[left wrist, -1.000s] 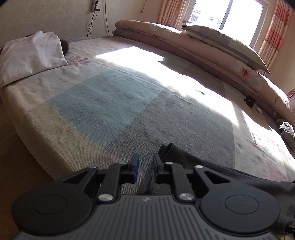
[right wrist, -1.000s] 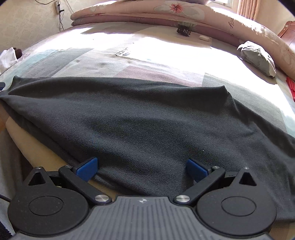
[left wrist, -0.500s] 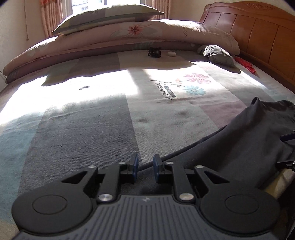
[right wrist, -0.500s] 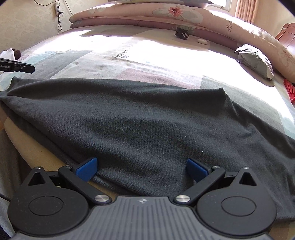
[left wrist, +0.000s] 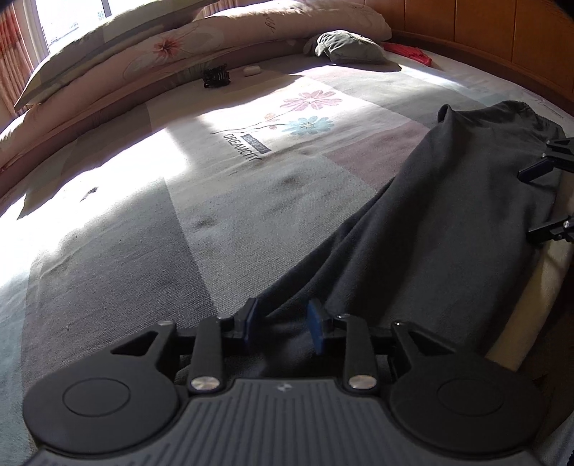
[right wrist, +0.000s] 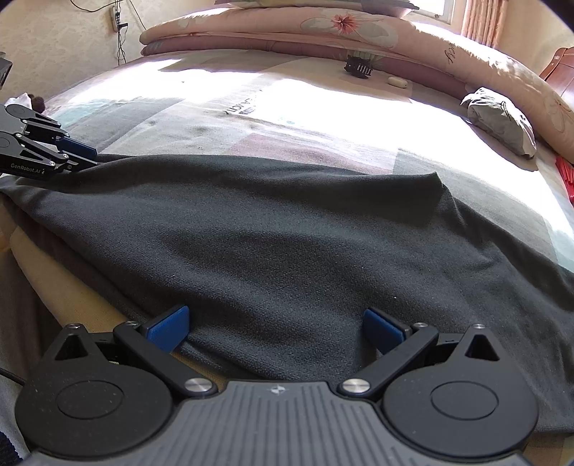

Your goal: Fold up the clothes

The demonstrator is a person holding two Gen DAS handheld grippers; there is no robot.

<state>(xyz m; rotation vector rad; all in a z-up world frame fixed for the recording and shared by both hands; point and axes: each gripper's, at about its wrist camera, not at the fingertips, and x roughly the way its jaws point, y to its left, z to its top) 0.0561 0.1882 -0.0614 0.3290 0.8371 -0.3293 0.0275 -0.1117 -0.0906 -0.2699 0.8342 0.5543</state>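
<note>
Across the sunlit patchwork bedspread (left wrist: 201, 229) lies a soft, limp dark grey knit garment (right wrist: 287, 251); your left gripper (left wrist: 283, 321), jaws just parting, straddles its end unpinched, your right gripper (right wrist: 276, 328) gapes wide and empty, so pinch hems.

Between the left gripper's (left wrist: 283, 324) matt black plastic fingers lies the dark grey trousers' (left wrist: 430, 229) soft, finely pebbled knit cloth. Its blue pads (left wrist: 315, 328) look rubbery, the pivot screws (left wrist: 205, 383) shiny metal. Beyond the fingers, the bedsheet (left wrist: 150, 229) is coarse matt weave; the headboard (left wrist: 502, 32) far right seems glossy varnished wood.
</note>
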